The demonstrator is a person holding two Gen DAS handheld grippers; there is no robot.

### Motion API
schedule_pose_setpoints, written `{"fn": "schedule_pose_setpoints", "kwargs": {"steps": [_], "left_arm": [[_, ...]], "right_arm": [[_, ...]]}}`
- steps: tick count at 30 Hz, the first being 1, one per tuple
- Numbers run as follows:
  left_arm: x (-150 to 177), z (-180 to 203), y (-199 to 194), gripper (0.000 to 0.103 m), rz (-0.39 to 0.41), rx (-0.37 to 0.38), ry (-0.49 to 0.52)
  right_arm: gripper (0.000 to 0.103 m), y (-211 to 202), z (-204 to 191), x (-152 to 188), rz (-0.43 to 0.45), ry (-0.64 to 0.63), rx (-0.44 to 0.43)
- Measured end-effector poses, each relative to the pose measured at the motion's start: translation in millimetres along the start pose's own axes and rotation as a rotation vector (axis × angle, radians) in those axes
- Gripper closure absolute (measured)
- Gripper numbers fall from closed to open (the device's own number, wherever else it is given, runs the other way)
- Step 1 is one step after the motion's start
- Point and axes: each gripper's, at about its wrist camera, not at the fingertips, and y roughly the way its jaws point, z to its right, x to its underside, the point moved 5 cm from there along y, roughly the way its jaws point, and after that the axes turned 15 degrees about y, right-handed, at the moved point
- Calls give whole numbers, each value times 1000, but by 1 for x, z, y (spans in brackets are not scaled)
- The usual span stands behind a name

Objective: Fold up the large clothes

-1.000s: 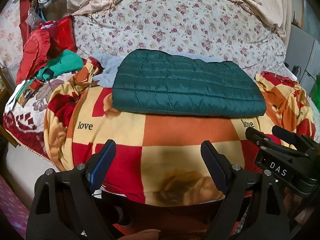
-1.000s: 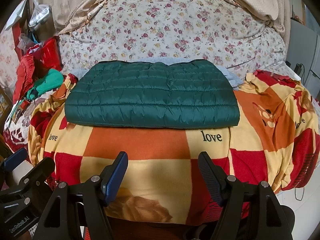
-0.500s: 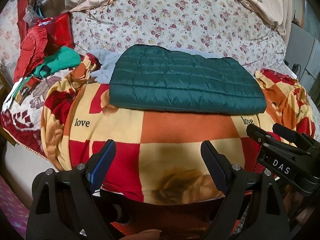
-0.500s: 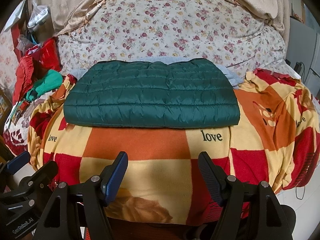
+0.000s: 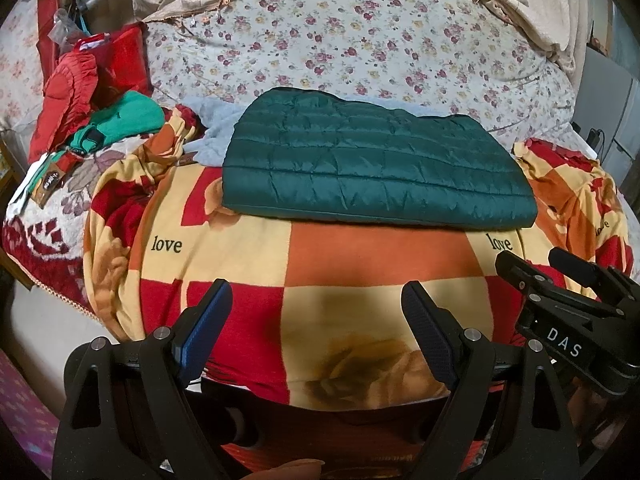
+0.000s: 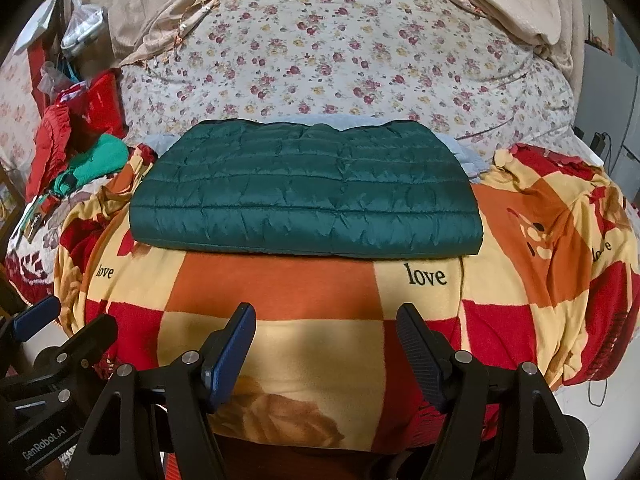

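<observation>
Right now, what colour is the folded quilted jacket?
Dark green; the folded quilted jacket shows best in the right wrist view.

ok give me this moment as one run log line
stage: jacket folded | green quilted jacket: flat rectangle on checked blanket | left gripper: open, empty, short of jacket | right gripper: open, empty, short of jacket

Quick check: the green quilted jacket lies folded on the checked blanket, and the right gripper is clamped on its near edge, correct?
Not quite. The right gripper is open and empty, short of the green quilted jacket, as the right wrist view shows. The jacket does lie folded on the checked blanket.
</observation>
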Motion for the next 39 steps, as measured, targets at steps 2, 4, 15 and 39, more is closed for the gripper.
{"fn": "schedule_pose_setpoints", "kwargs": {"steps": [2, 4, 15, 39], "left_arm": [[1, -1, 1, 17, -1, 1, -2], [0, -1, 1, 17, 2, -1, 0], [-2, 2, 16, 17, -45, 14, 7], [-23, 10, 56, 17, -35, 39, 58]], "right_arm": [[33, 0, 0, 0, 1, 5, 0], [33, 0, -1, 0, -2, 4, 2], [29, 10, 17, -8, -4, 45, 21], [29, 60, 14, -10, -31, -2, 46]]}}
